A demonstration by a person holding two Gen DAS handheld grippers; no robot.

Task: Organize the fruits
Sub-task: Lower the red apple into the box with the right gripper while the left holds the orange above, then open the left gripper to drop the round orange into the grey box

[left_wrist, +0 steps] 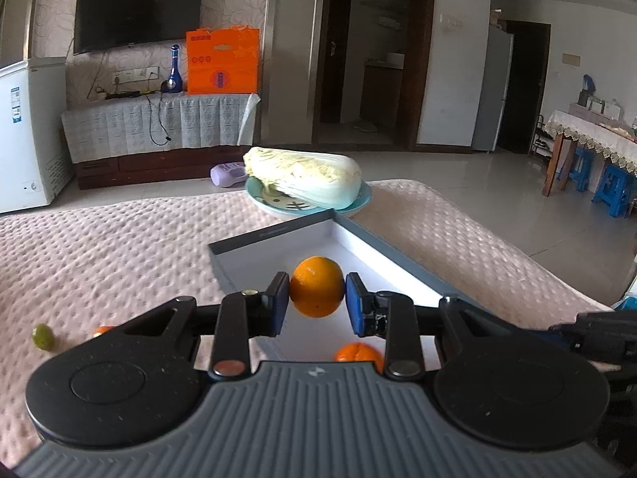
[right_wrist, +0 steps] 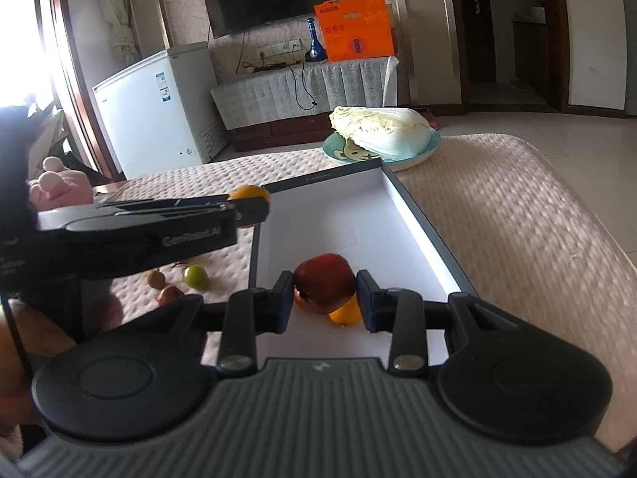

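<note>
Left gripper [left_wrist: 317, 298] clamped on orange [left_wrist: 317, 286], right gripper [right_wrist: 325, 296] on red apple [right_wrist: 324, 281], seemingly; best lowered gently into tray [left_wrist: 392, 265], then released.

Oranges: two, one orange [left_wrist: 317, 286] between the pads, one small orange [left_wrist: 358, 352] in the box
Red apple [right_wrist: 325, 281]: one
Yellow fruit [right_wrist: 345, 314]: one, partly hidden
Green fruits [right_wrist: 195, 276]: one
Small brownish fruits [right_wrist: 156, 279]: two on the cover
Cabbage [left_wrist: 304, 175]: one
Plate [left_wrist: 358, 203]: one
Box [left_wrist: 402, 265]: one
Tools: two, left tool [left_wrist: 317, 298], right tool [right_wrist: 325, 298]
</note>
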